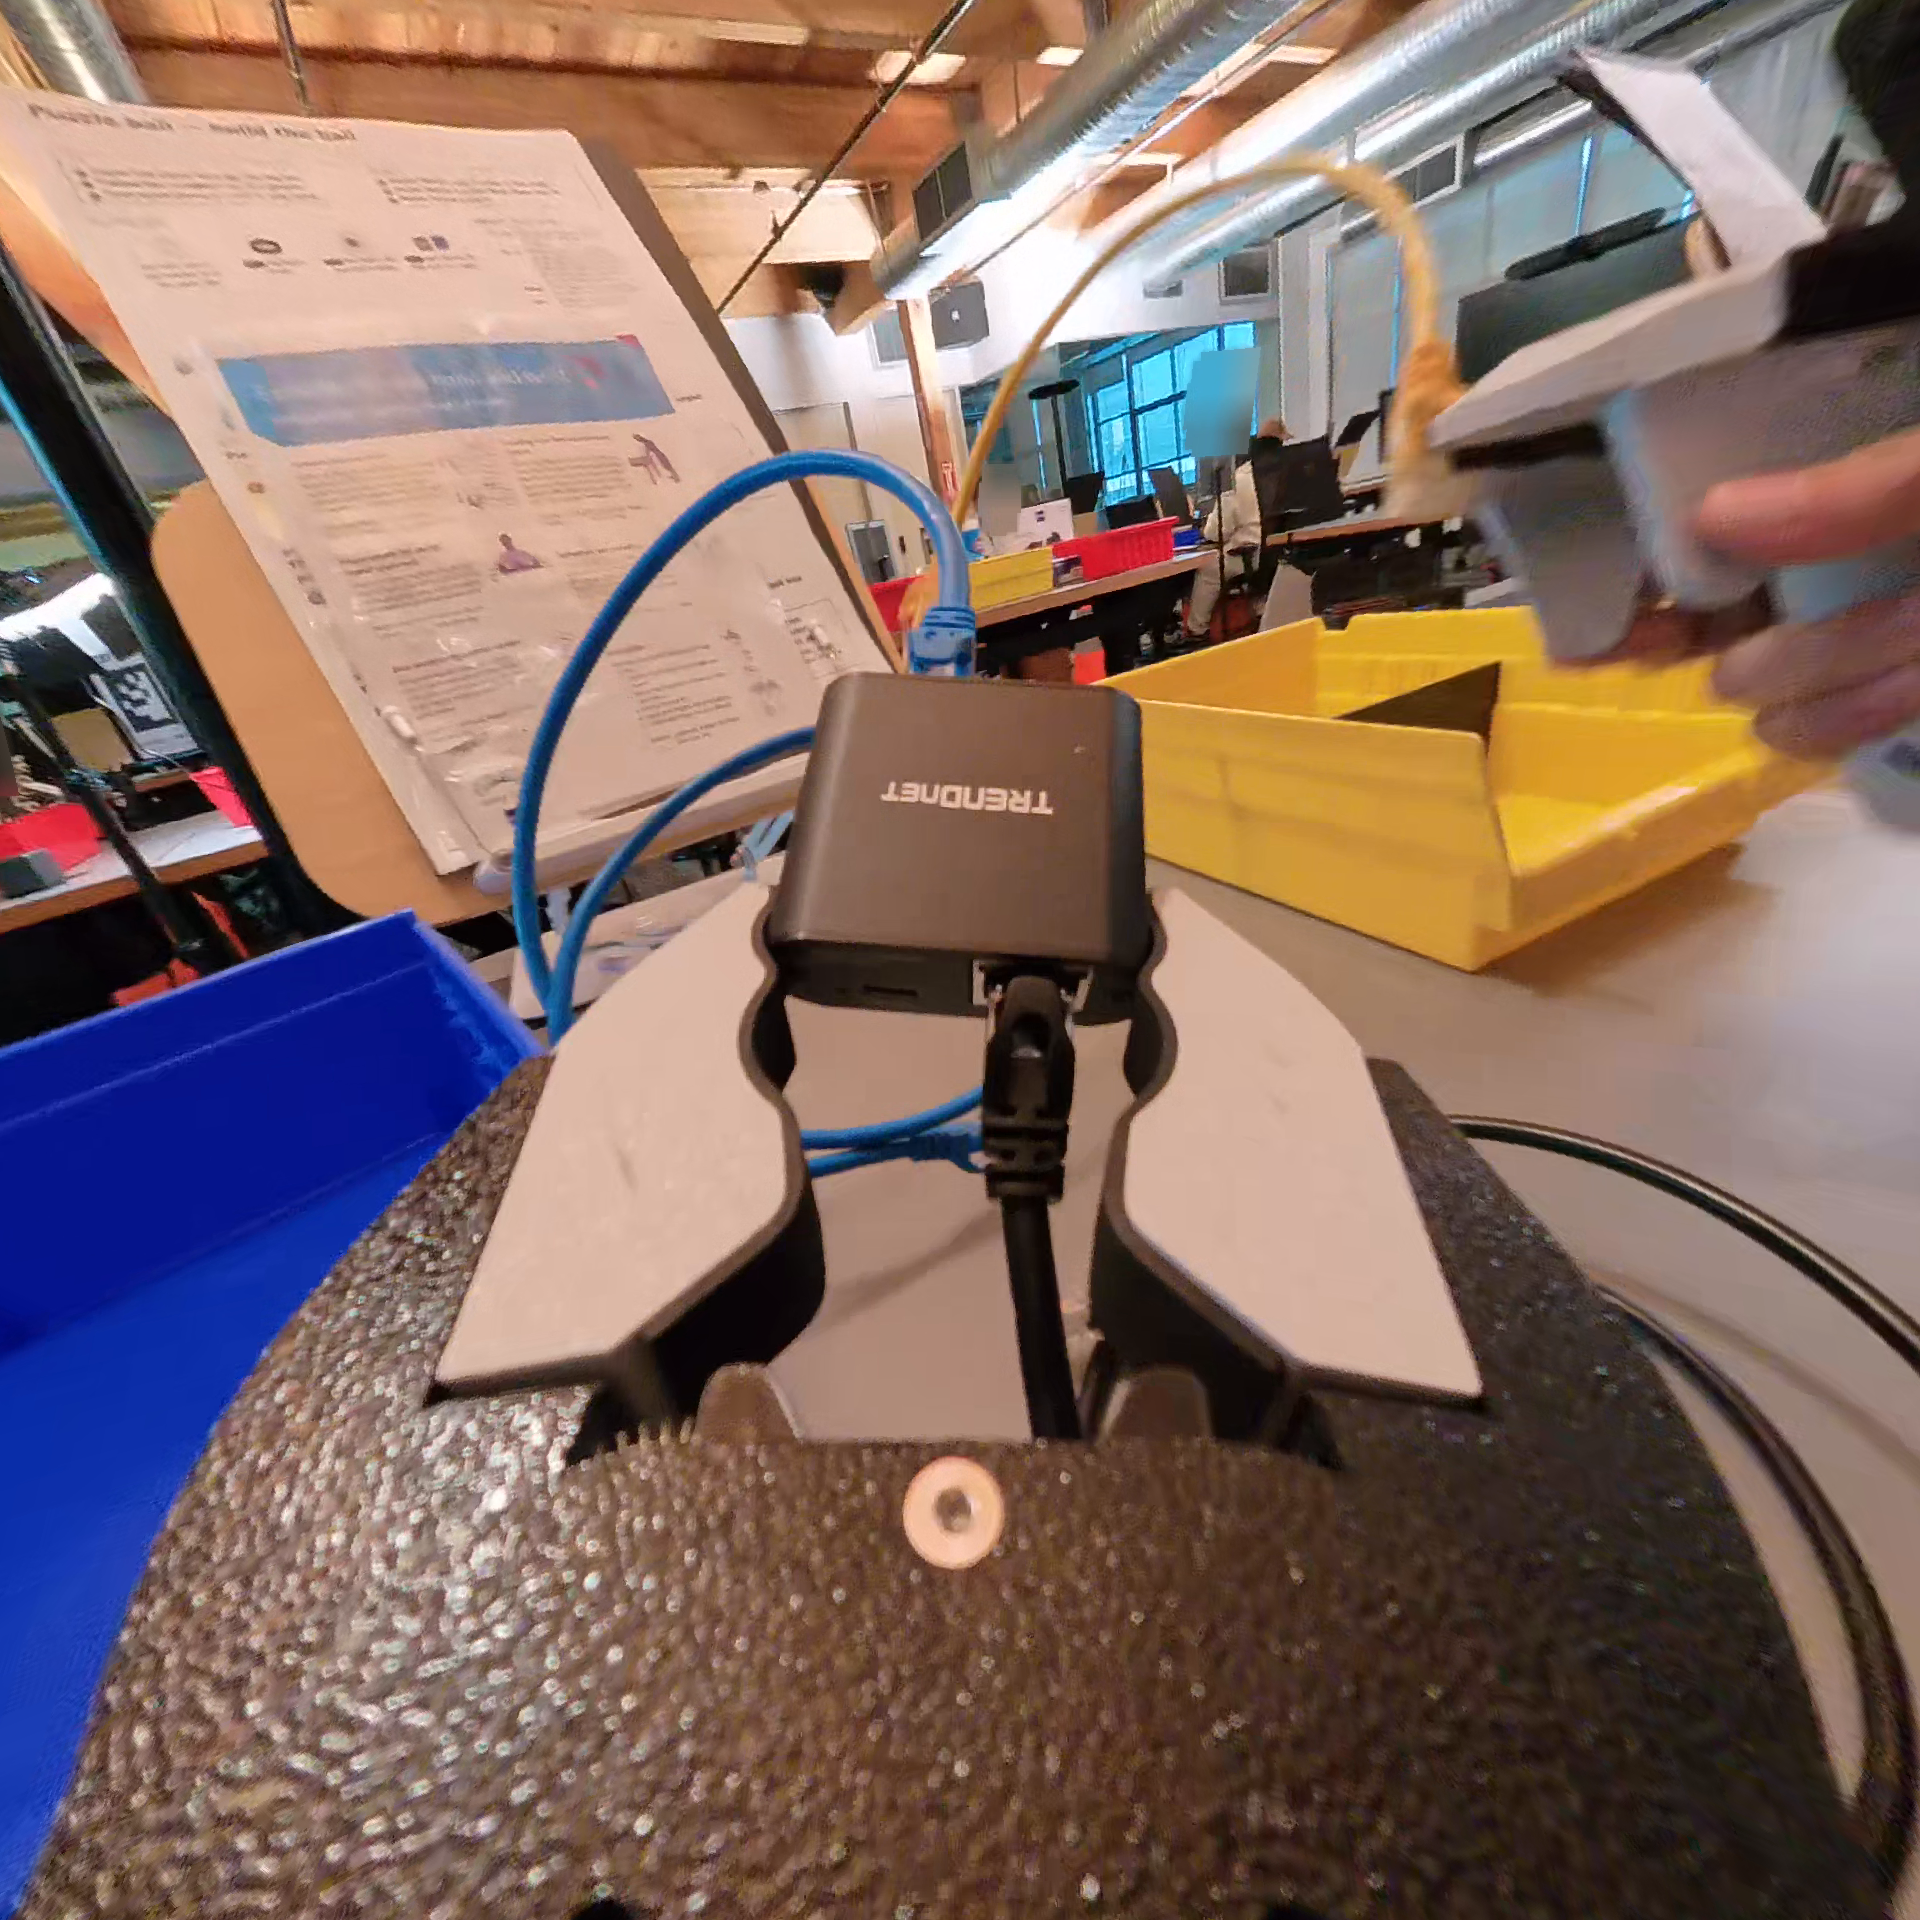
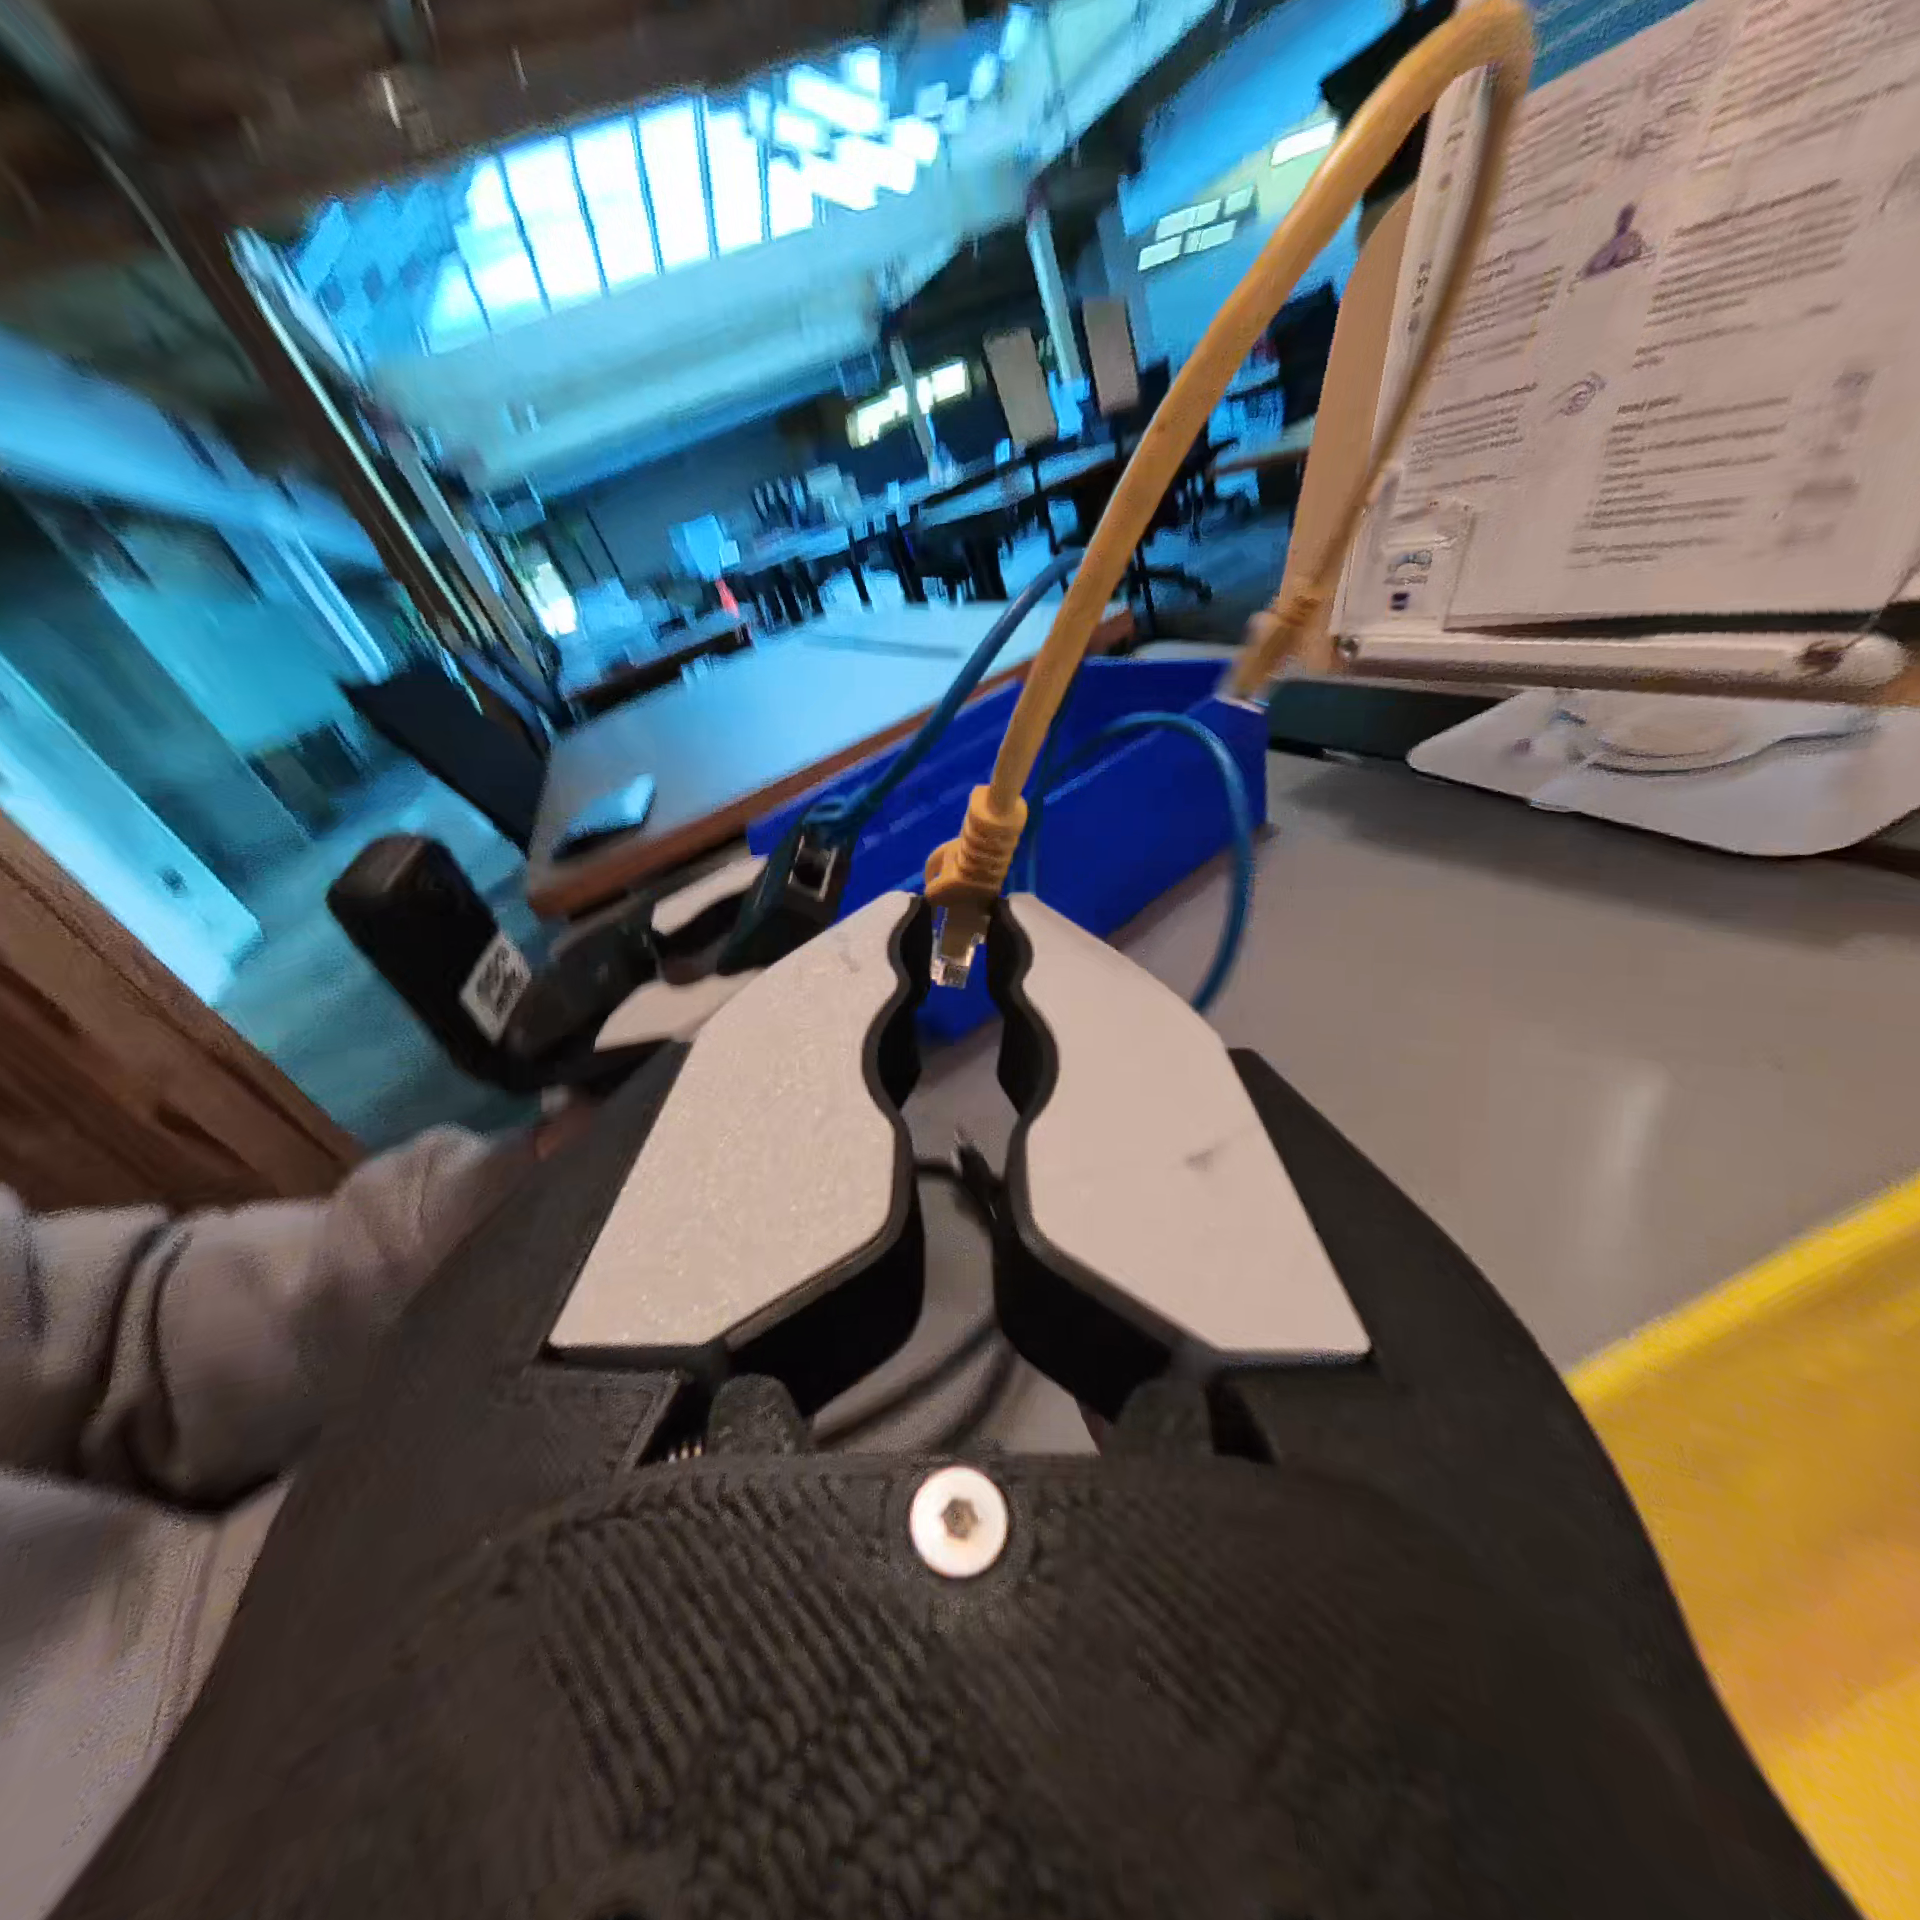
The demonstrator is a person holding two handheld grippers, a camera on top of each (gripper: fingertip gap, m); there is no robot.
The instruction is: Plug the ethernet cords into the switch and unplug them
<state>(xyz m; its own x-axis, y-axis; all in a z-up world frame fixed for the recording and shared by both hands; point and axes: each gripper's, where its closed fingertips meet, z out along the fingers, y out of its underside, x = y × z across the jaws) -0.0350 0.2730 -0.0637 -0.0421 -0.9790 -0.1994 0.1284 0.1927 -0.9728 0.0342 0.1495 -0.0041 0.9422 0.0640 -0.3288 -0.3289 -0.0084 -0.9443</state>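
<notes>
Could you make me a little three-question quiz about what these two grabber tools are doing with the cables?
1. True or false: the left gripper is clamped on the sides of the black switch.
2. Which cable's plug does the right gripper hold? A) blue cable B) yellow cable C) black cable
3. Fill in: the cable plugged into the side of the switch that faces the left wrist camera is ____.

Key
1. True: its fingers press the switch from both sides.
2. B: the yellow cable's clear-tipped plug sits between the fingertips, held in the air apart from the switch.
3. Black. A blue cable enters the far side.
</notes>
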